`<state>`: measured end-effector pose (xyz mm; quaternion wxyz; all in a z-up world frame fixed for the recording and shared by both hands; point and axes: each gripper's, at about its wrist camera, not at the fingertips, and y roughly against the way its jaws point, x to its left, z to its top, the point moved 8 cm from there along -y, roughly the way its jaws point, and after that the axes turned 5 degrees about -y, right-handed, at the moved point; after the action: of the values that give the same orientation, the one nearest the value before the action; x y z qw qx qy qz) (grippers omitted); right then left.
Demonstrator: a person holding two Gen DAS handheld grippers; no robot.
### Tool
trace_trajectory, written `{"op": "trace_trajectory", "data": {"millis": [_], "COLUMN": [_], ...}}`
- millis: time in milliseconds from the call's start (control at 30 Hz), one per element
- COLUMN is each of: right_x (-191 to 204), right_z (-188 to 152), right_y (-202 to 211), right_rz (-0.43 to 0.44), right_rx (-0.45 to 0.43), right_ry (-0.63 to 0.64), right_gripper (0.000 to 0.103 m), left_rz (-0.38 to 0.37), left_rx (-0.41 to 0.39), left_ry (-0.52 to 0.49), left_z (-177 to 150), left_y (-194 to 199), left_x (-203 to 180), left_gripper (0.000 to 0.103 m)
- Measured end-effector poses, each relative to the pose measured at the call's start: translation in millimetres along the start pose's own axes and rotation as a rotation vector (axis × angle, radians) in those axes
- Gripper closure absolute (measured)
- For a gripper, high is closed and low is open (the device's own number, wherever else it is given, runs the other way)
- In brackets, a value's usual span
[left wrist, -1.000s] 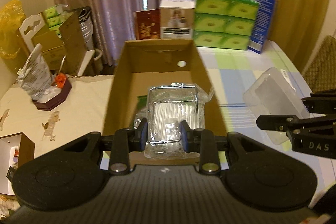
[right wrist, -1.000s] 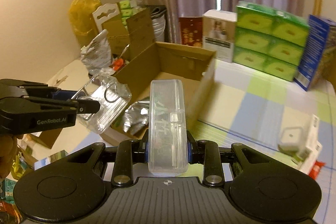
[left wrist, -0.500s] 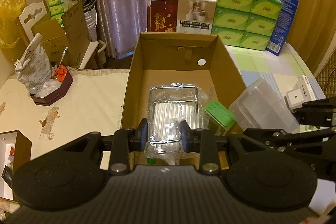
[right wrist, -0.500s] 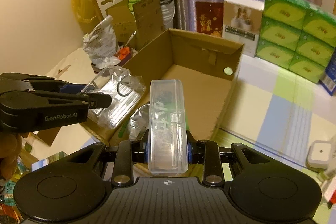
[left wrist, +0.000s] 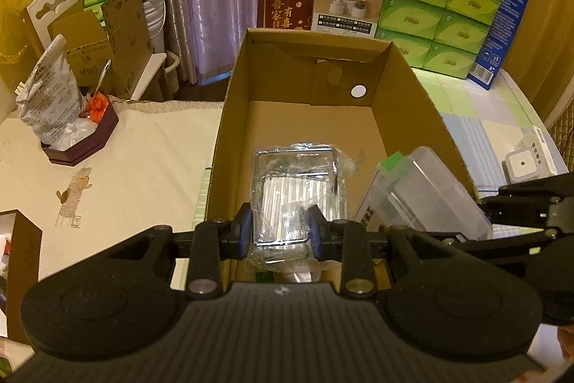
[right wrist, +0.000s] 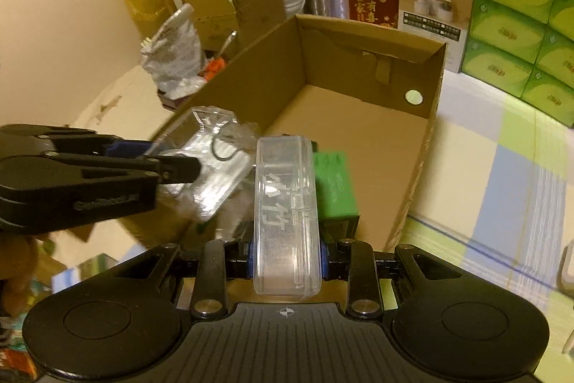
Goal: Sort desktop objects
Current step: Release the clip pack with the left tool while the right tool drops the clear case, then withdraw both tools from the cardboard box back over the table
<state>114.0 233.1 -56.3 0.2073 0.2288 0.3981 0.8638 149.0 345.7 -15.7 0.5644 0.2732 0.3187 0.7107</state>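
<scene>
My left gripper (left wrist: 281,228) is shut on a clear plastic packet with a metal frame (left wrist: 296,182) and holds it over the near end of the open cardboard box (left wrist: 229,103). My right gripper (right wrist: 286,257) is shut on a long clear plastic case (right wrist: 285,210), also over the box's near end (right wrist: 419,167). The case shows in the left wrist view (left wrist: 427,200) at the right of the packet. The packet shows in the right wrist view (right wrist: 215,160) at the left. A green box (right wrist: 333,182) lies inside the cardboard box under the case.
Green tissue packs (left wrist: 437,9), a white product box (left wrist: 346,2), a red card (left wrist: 287,6) and a blue box (left wrist: 502,34) stand behind the cardboard box. A dark tray with a bag (left wrist: 71,131) sits left. A small white device (left wrist: 523,164) lies right.
Both grippers have moved forward over the box with their objects. The right gripper with the case has come closer to the left one.
</scene>
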Motion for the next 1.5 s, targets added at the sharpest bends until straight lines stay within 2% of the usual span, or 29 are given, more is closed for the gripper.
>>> {"op": "trace_trajectory", "data": {"millis": [100, 167, 200, 267, 333, 567, 700, 933, 1267, 1500], "right_x": [-9.2, -13.2, -15.5, -18.9, -19.0, -24.0, -27.4, -38.4, -42.2, -65.5], "right_z": [4.7, 9.9, 12.5, 15.6, 18.0, 20.8, 15.2, -12.4, -69.4, -101.2], "right_y": [-11.7, -14.6, -14.9, -12.6, -6.6, 22.5, 50.0, 98.8, 149.7, 181.0], "right_rz": [-0.034, -0.039, -0.036, -0.029, -0.019, -0.040, -0.046, -0.063, -0.069, -0.094], "right_rx": [-0.009, -0.030, -0.042, -0.058, -0.084, -0.136, -0.159, -0.175, -0.173, -0.185], "right_ry": [0.014, 0.012, 0.002, -0.019, -0.017, -0.030, -0.044, -0.067, -0.092, -0.154], "right_gripper": [0.075, 0.075, 0.073, 0.063, 0.055, 0.052, 0.044, 0.039, 0.032, 0.029], "left_rz": [-0.004, -0.002, -0.004, -0.003, 0.000, -0.002, -0.009, -0.023, -0.053, -0.079], "left_rx": [0.005, 0.003, 0.001, -0.004, -0.008, -0.024, -0.035, -0.059, -0.082, -0.101], "left_ry": [0.008, 0.010, 0.010, 0.009, 0.009, 0.009, 0.010, 0.008, -0.010, -0.036], "left_z": [0.6, 1.5, 1.9, 2.2, 2.8, 1.4, -1.8, -8.5, -25.1, -30.0], "left_y": [-9.1, -12.5, -12.9, -12.4, -10.5, 7.5, 24.6, 59.6, 103.6, 123.8], "left_x": [3.2, 4.1, 4.2, 4.8, 5.5, -2.5, -11.2, -35.6, -79.6, -115.1], "left_gripper": [0.073, 0.064, 0.064, 0.064, 0.063, 0.058, 0.053, 0.047, 0.041, 0.035]}}
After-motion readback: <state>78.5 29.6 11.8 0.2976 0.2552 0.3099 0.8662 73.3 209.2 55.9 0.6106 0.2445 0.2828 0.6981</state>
